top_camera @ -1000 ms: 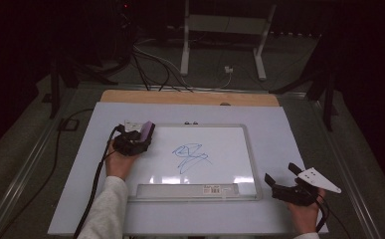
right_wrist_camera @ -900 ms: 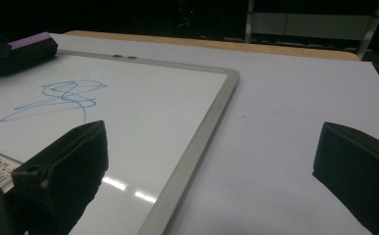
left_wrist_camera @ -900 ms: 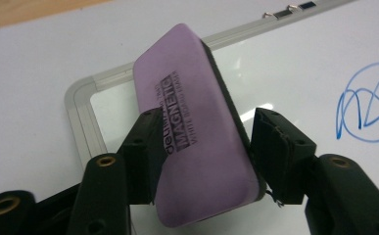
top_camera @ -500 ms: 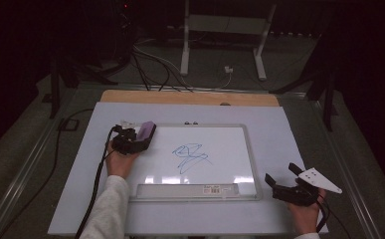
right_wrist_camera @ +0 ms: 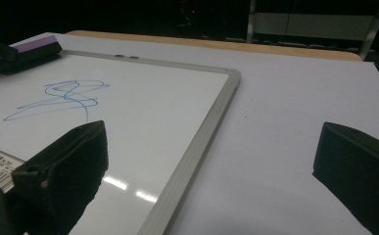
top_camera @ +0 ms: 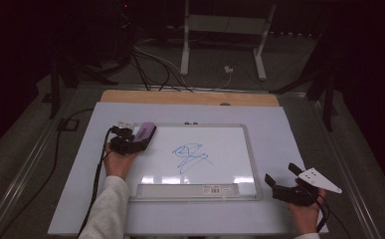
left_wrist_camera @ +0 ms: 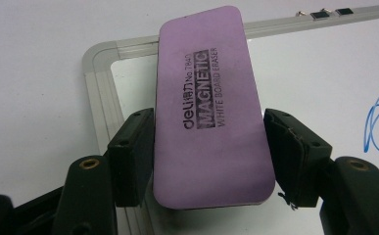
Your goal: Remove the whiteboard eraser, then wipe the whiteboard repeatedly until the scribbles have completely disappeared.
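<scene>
Nearest me, my right gripper hovered over the near right corner of the desk, just off the right side of the whiteboard. Its fingers stood wide apart with nothing between them. Past the labelled tray along the board's near edge lay the blue scribble, about the middle of the white surface. Farther on, at the board's far left corner, my left gripper had the purple eraser. My fingers there had just been opening, and now they had the block between them, one pad against each long side near its closer end, as far as I could see gripping it. The far end reached out over the corner of the frame. I judged the eraser light and somewhat soft, a foam block with a dark wiping face under it, so it would give a little if I squeezed hard and would not break if it slipped. Its long flat sides were the right place to take it, and a hold nearer the middle would keep the wiping face flat and stop it from pivoting. Beyond it ran the wooden strip on the desk's far edge.
</scene>
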`<state>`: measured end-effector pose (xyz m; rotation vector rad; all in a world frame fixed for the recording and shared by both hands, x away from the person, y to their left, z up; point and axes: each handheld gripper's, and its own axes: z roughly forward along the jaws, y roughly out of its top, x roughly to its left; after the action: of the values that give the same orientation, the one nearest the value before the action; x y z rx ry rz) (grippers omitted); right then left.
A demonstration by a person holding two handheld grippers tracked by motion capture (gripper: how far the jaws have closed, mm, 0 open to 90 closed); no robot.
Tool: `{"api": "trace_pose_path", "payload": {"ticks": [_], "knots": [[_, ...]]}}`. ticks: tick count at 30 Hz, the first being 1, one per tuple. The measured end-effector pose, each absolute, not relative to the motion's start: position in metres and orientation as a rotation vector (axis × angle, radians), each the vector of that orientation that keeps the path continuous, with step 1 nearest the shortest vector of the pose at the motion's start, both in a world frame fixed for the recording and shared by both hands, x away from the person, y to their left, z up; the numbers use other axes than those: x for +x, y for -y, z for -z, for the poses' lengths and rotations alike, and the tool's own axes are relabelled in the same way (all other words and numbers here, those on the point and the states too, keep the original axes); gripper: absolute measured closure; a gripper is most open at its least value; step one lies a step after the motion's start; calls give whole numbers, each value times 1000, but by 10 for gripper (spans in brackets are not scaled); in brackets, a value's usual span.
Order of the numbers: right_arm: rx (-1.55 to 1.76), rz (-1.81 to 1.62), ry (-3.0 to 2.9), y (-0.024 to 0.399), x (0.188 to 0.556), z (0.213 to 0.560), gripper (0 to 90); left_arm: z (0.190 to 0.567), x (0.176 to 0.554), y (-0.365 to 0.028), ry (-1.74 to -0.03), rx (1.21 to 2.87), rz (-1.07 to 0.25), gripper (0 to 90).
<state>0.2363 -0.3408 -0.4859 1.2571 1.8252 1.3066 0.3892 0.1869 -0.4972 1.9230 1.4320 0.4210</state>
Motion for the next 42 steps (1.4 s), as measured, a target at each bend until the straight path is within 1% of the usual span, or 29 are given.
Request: {"api": "trace_pose_path", "payload": {"ticks": [11,17,24,42], "knots": [[1259,-1306,-1827,341,236,486,0,489,384,-187,-1389,1898,-405,404],[1260,-1306,-1826,341,237,486,0,482,380,-187,-1371,1870,-415,403],[1261,-1307,-1823,341,236,486,0,475,376,-184,-1343,1878,-423,403],[1266,-1307,-1815,343,236,486,0,463,365,-154,-1226,1919,-421,403]]}}
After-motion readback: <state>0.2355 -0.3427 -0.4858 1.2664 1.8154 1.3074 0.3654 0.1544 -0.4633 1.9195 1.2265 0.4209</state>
